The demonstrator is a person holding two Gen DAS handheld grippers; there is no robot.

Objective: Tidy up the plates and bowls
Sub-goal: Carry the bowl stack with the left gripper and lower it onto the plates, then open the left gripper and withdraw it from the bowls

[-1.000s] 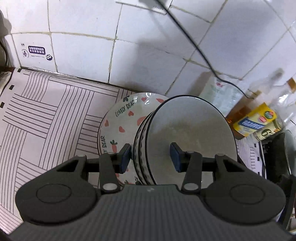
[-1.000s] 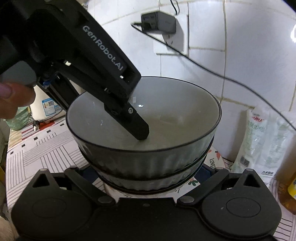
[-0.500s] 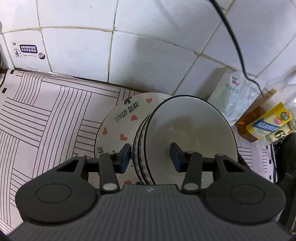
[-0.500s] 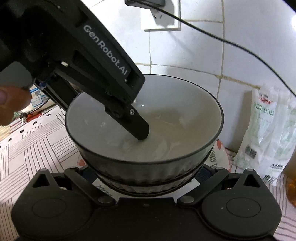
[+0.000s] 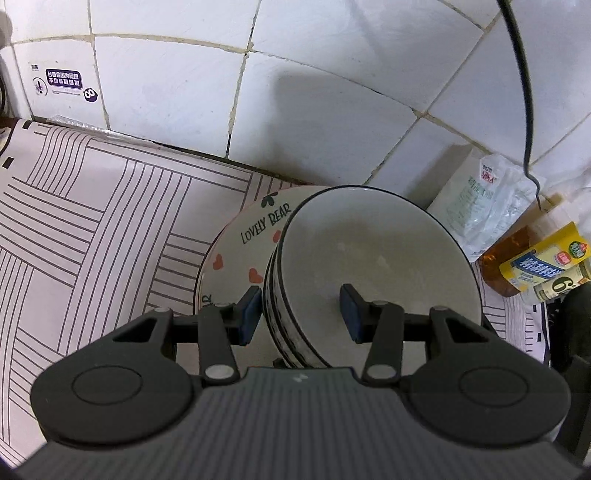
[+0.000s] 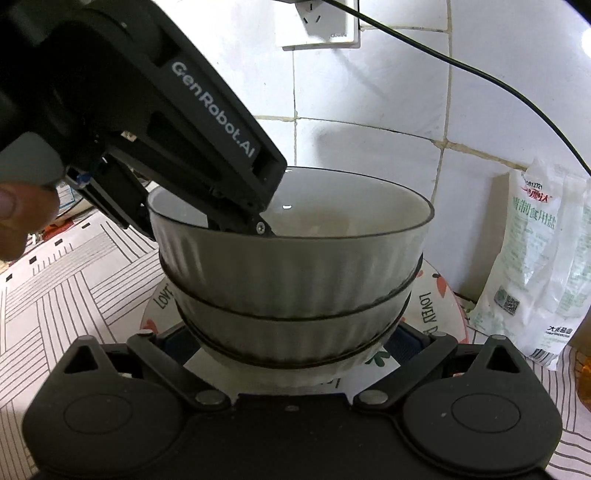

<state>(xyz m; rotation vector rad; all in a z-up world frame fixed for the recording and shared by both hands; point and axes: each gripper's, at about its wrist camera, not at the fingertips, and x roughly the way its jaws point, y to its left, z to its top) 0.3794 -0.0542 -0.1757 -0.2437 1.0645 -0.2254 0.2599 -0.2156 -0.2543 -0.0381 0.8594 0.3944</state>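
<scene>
Two ribbed grey bowls [image 6: 295, 273] are sitting nested one inside the other on a white plate [image 6: 439, 306] printed with red hearts and the words LOVELY BEAR, and the plate is lying on the line-patterned counter mat [image 5: 92, 229] close to its back edge, just in front of the tiled wall [image 5: 177, 85]. The left gripper [image 5: 299, 310] is straddling the near-left rim of the bowl stack: one blue pad is standing outside the ribbed wall and the other is hanging inside the top bowl, with daylight showing between the inner pad and the wall, so its jaws are standing apart rather than pinching. From the other side, the same tool is reaching down into the bowl at a slant, with a thumb showing at its handle. The right gripper [image 6: 291, 339] is sitting low with its fingers spread wide on either side of the lower bowl's base; the tips are mostly hidden behind the bowl and I cannot tell whether they are touching it, but the jaws are clearly wide apart. A white bag of salt [image 6: 535, 266] is leaning against the wall just right of the plate, with an amber oil bottle [image 5: 532, 254] beside it towards the mat's right edge. A black cable [image 6: 480, 77] is hanging across the tiles from a wall socket [image 6: 321, 22].
</scene>
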